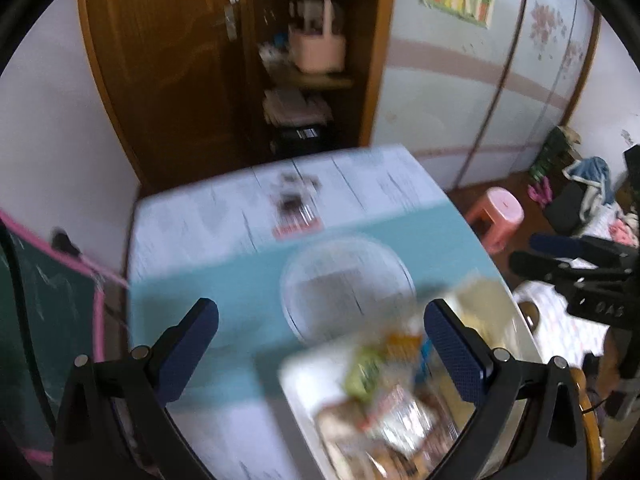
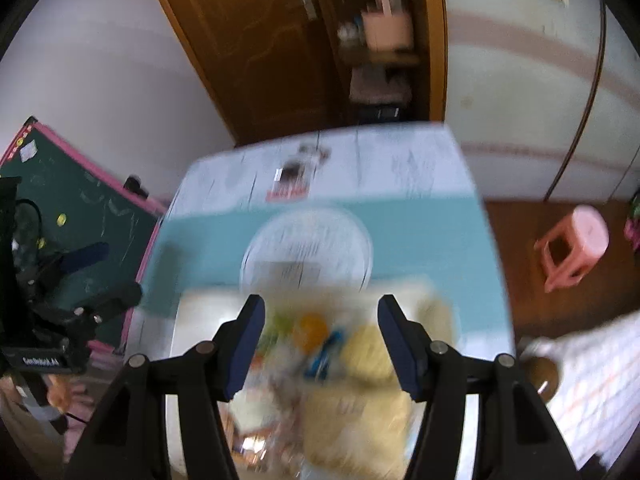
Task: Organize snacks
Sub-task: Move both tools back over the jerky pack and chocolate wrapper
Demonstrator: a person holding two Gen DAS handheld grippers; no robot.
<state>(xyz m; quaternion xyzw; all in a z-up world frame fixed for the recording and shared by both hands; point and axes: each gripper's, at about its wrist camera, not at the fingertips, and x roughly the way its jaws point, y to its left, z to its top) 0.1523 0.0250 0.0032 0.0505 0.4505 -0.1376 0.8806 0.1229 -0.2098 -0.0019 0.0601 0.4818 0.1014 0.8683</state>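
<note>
Both views are motion-blurred. A white tray (image 1: 304, 376) of mixed snack packets (image 1: 396, 408) sits at the near edge of the table; it also shows in the right wrist view (image 2: 200, 320) with yellow packets (image 2: 360, 412) in it. A clear round plate (image 1: 348, 284) lies beyond it on the teal mat, also in the right wrist view (image 2: 308, 248). My left gripper (image 1: 320, 320) is open and empty above the tray's left side. My right gripper (image 2: 320, 312) is open and empty above the tray; it shows at the right of the left wrist view (image 1: 532, 252).
A red-edged packet (image 1: 296, 216) lies at the far side of the white table (image 1: 192, 224). A pink stool (image 1: 496, 216) stands on the floor to the right. A green chalkboard (image 2: 88, 208) leans at the left. A wooden door and shelves stand behind.
</note>
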